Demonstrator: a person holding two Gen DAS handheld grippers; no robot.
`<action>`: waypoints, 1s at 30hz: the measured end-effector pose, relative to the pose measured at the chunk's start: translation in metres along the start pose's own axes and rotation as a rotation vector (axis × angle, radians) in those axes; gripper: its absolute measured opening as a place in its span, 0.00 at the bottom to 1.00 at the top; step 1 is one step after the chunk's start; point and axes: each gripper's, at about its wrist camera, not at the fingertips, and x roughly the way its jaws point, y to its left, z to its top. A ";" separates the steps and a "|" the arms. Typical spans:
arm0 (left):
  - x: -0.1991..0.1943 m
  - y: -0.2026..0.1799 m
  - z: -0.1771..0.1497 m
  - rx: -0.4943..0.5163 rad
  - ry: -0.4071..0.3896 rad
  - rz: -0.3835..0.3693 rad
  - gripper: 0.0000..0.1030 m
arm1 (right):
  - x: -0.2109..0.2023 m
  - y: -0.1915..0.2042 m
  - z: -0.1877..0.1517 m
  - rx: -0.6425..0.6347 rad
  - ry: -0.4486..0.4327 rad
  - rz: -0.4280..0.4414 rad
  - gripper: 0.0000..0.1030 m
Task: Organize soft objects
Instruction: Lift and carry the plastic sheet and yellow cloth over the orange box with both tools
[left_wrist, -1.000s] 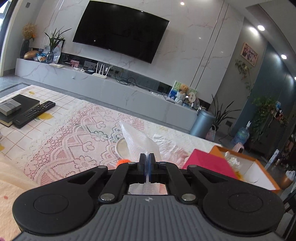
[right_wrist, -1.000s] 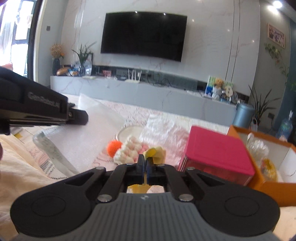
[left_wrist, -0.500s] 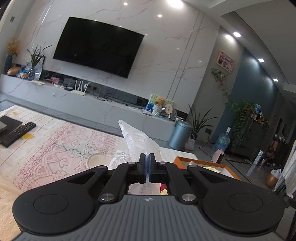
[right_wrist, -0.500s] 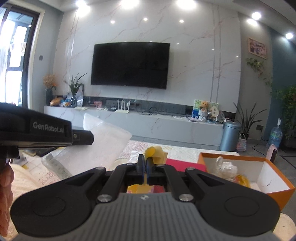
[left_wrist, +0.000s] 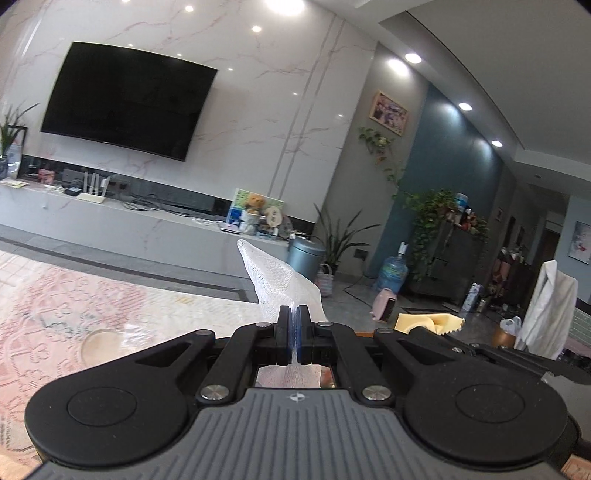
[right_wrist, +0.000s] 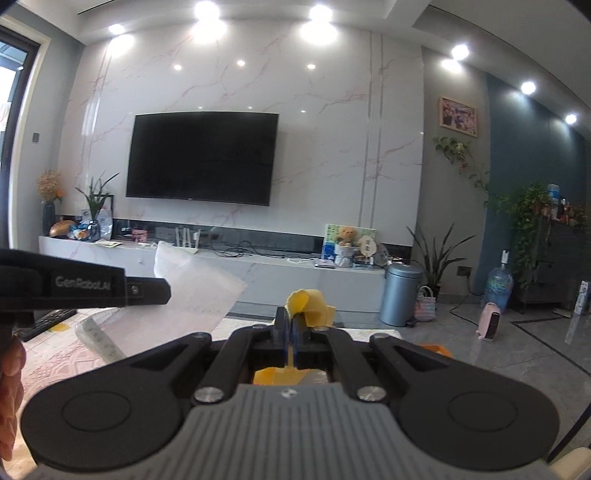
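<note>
Here, left gripper (left_wrist: 294, 314) clamped on white mesh sheet (left_wrist: 280, 284), raised above the lace-covered table (left_wrist: 55, 314). Right gripper (right_wrist: 291, 325) pinching yellow cloth (right_wrist: 310, 306), held just beside it.

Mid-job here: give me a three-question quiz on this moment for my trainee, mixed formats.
1. True or false: the left hand-held gripper is shut on a white mesh sheet.
2. What colour is the soft piece in the right hand-held gripper? A) red B) yellow C) blue
3. Fill in: in the right wrist view, the left hand-held gripper shows at the ___ edge.

Key: 1 true; 2 B; 3 left.
</note>
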 end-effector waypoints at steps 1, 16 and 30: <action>0.005 -0.004 0.002 0.005 0.003 -0.014 0.02 | 0.003 -0.009 0.003 -0.006 0.000 -0.012 0.00; 0.094 -0.045 0.019 -0.007 0.136 -0.139 0.02 | 0.063 -0.101 0.014 -0.080 0.115 -0.131 0.00; 0.170 -0.056 -0.019 -0.001 0.335 -0.133 0.02 | 0.126 -0.138 -0.028 -0.046 0.291 -0.153 0.00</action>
